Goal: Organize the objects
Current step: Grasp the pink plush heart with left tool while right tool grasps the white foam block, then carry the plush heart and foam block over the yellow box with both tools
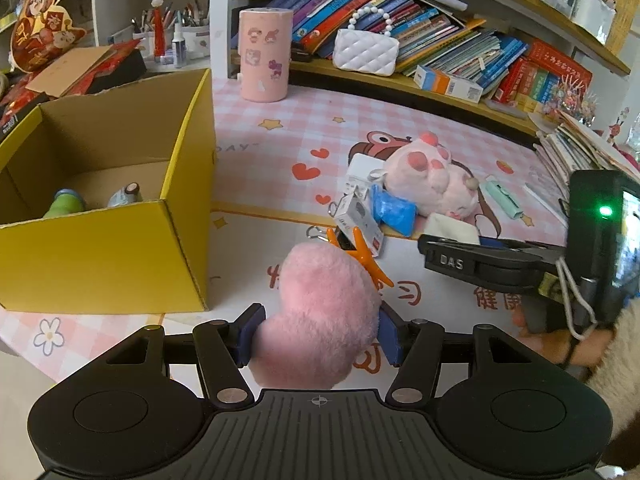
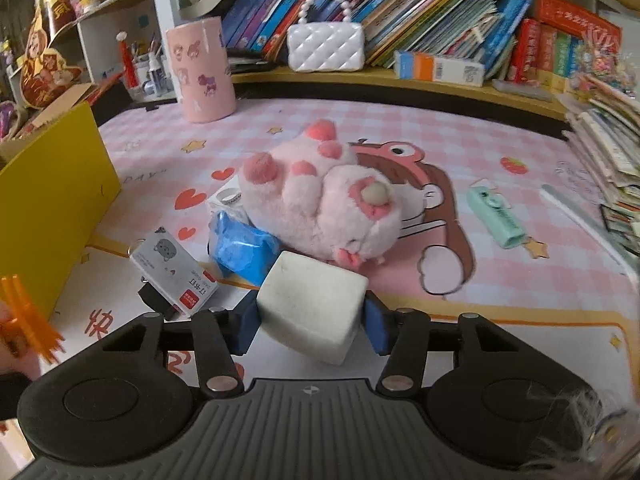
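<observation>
My left gripper point(image 1: 316, 332) is shut on a fluffy pink heart hair clip point(image 1: 324, 300) with orange claw teeth point(image 1: 368, 260), held above the mat just right of the yellow cardboard box point(image 1: 100, 248). My right gripper point(image 2: 312, 320) is shut on a white rectangular block point(image 2: 316, 304), with both blue pads against its sides. Beyond the block lie a pink plush toy point(image 2: 316, 204), a blue packet point(image 2: 244, 252), a small white staple box point(image 2: 176, 276) and a mint-green case point(image 2: 496, 216). The box holds a green bottle point(image 1: 66, 200) and a second small bottle point(image 1: 126, 194).
A pink cylinder point(image 1: 264, 56) stands at the back of the pink checked mat point(image 2: 400, 140). On the shelf behind it are a white quilted purse point(image 1: 366, 52) and rows of books. A stack of books point(image 2: 608, 160) lines the right edge. A hand holds the right gripper's handle point(image 1: 560, 344).
</observation>
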The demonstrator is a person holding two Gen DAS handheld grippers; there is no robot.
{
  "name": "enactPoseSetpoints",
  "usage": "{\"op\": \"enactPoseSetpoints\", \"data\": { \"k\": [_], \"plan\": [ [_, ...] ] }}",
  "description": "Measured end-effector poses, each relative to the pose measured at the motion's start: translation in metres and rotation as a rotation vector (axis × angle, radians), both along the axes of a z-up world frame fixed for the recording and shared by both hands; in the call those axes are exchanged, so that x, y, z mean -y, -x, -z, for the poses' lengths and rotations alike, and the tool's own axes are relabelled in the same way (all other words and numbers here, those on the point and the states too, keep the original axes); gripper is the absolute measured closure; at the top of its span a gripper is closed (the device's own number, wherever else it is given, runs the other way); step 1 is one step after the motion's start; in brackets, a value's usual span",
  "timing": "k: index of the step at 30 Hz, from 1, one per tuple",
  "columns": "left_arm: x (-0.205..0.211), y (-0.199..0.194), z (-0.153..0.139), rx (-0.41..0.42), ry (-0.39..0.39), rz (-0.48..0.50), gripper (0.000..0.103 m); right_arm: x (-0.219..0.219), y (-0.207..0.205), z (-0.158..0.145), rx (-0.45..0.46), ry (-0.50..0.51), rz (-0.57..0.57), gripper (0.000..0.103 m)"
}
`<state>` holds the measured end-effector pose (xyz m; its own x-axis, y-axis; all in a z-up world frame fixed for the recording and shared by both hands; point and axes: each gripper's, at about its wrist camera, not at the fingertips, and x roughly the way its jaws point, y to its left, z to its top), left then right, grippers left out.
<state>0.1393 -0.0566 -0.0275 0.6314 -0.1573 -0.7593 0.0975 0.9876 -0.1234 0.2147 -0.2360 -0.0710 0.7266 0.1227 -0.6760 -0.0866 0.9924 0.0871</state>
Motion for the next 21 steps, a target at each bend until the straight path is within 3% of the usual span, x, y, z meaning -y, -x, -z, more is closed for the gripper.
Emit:
{"op": "enactPoseSetpoints", "data": {
  "k": [10,21],
  "plan": [
    [-0.006,0.006,0.000,0.018,0.052,0.032,0.045,0.001,0.070,-0.032,0.005,-0.036,0.101,0.053],
    [-0.036,0.033,-0.008,0.061,0.114,0.114,0.045,-0.036,0.132,-0.042,0.008,0.023,0.154,0.053]
  ]
}}
